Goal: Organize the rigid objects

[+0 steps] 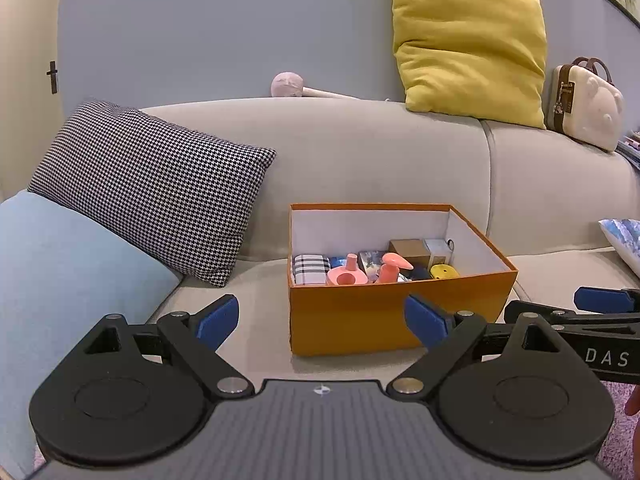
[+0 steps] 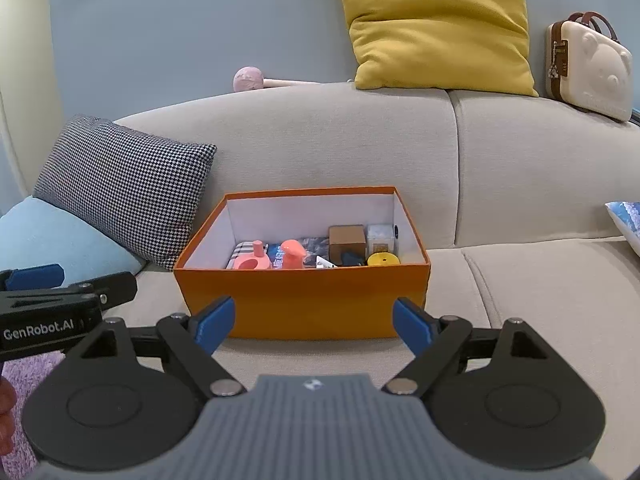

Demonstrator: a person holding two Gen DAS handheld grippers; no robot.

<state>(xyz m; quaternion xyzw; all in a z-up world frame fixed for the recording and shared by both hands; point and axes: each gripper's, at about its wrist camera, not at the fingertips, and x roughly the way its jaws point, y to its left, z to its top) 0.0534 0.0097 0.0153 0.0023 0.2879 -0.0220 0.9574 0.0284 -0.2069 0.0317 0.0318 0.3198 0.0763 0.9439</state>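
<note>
The orange box sat on the sofa seat, toward its front edge and left of the seam between the two cushions, with the small rigid things already lying in it: a plaid pouch, two pink pieces, a brown carton, a pale cube and a yellow disc. My left claw and my right claw both hung just in front of the box's near wall, each with its blue pads spread wide and nothing between them. I held nothing.

I saw no loose item on the seat around the box, so I judged the gathering largely done, or else a pause before the next pick. A pink round-headed stick lay on top of the sofa back, well apart from the box, beside the yellow cushion; whether it belonged to the job I could not tell.

If it did, the next move called for a long reach up over the box and a grip across its thin handle. Otherwise, the things inside might want straightening, which meant coming down over the rim without nudging the light cardboard wall.
</note>
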